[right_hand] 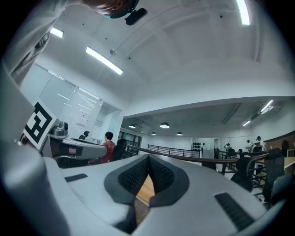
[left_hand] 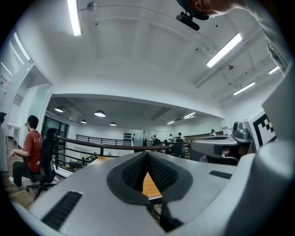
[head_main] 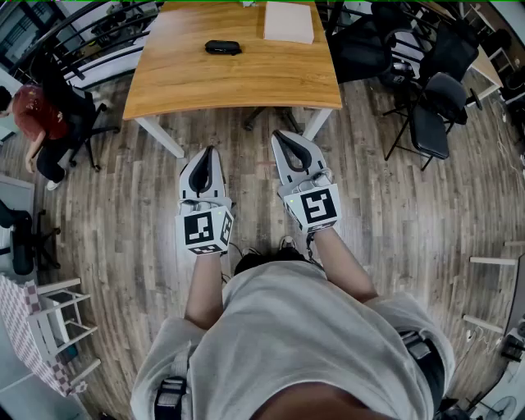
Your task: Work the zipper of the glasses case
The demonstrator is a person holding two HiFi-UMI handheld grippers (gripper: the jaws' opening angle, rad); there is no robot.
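A small black glasses case [head_main: 223,47] lies on the wooden table [head_main: 189,82], toward its far middle. Both grippers hang over the floor in front of the table, well short of the case. My left gripper [head_main: 210,150] is shut with nothing in it, its tips meeting [left_hand: 147,153]. My right gripper [head_main: 277,134] is likewise shut and empty, tips together [right_hand: 148,156]. Both gripper views point up and across the room, showing only a strip of table between the jaws; the case is not in them.
A pale flat box [head_main: 289,21] lies at the table's far right. Black chairs [head_main: 435,115] stand to the right of the table. A person in red [head_main: 39,123] sits at the left on a chair. A railing [head_main: 90,41] runs at the far left.
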